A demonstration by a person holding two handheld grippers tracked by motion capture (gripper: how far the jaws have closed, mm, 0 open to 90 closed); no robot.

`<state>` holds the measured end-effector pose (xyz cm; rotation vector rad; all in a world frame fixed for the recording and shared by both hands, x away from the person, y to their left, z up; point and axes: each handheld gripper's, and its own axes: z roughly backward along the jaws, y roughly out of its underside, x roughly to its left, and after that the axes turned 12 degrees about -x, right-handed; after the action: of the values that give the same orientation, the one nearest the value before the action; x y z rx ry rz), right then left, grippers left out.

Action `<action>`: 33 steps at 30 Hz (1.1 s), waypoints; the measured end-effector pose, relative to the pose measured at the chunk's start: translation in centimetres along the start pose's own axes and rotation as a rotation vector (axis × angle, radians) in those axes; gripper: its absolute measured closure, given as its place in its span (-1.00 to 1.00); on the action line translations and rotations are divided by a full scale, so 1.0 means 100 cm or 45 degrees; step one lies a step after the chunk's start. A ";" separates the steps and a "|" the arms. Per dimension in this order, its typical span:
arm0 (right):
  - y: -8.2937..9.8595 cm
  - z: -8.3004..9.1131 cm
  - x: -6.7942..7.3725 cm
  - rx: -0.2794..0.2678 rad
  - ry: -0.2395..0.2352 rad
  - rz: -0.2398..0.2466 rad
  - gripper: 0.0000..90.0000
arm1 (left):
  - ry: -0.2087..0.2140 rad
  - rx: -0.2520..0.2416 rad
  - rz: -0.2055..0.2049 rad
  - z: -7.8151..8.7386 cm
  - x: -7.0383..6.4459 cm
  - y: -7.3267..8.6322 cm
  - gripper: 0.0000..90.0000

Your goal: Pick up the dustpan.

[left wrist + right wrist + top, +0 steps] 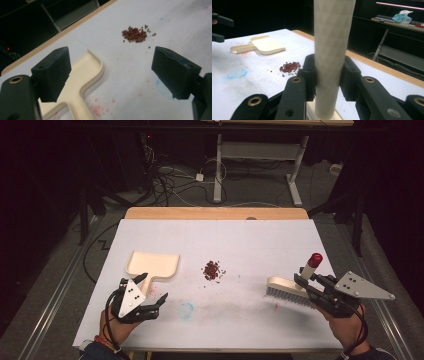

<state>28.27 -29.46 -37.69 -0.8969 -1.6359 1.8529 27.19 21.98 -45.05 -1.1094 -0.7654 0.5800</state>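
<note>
White table (215, 320): right gripper (303, 285) clamps the brush (287, 289) handle; left gripper (152, 292) gapes wide beside the dustpan (152, 265).

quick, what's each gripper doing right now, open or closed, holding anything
Left gripper: open, holding nothing, above the dustpan handle.
Right gripper: closed on the brush handle.
</note>
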 end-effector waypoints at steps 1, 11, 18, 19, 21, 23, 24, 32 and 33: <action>0.000 -0.001 0.000 -0.002 -0.005 0.009 0.57 | -0.012 -0.002 -0.005 0.002 0.002 0.002 -0.65; 0.002 -0.003 -0.002 -0.006 -0.005 0.030 0.57 | -0.132 0.188 0.119 0.012 0.013 0.011 -0.55; 0.003 -0.006 -0.001 0.005 0.007 0.041 0.57 | -0.128 0.281 0.262 0.004 0.018 0.007 -0.54; 0.003 -0.007 -0.002 0.010 0.011 0.040 0.57 | -0.144 0.347 0.281 -0.007 0.021 0.006 -0.54; 0.005 -0.008 -0.002 0.019 0.017 0.043 0.57 | -0.141 0.369 0.332 -0.017 0.028 0.007 -0.54; 0.006 -0.008 -0.002 0.023 0.022 0.037 0.57 | -0.138 0.370 0.356 -0.022 0.032 0.008 -0.54; 0.006 -0.008 -0.002 0.023 0.022 0.037 0.57 | -0.140 0.374 0.362 -0.026 0.034 0.008 -0.54; 0.006 -0.006 -0.003 0.021 0.036 0.029 0.57 | -0.099 0.291 0.266 -0.040 0.037 0.002 -0.55; 0.006 -0.006 -0.003 0.021 0.036 0.029 0.57 | -0.097 0.287 0.252 -0.041 0.037 0.001 -0.55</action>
<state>28.94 -29.39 -38.24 -0.9340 -1.5979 1.8579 32.69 22.45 -45.21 -0.9638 -0.6417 0.8591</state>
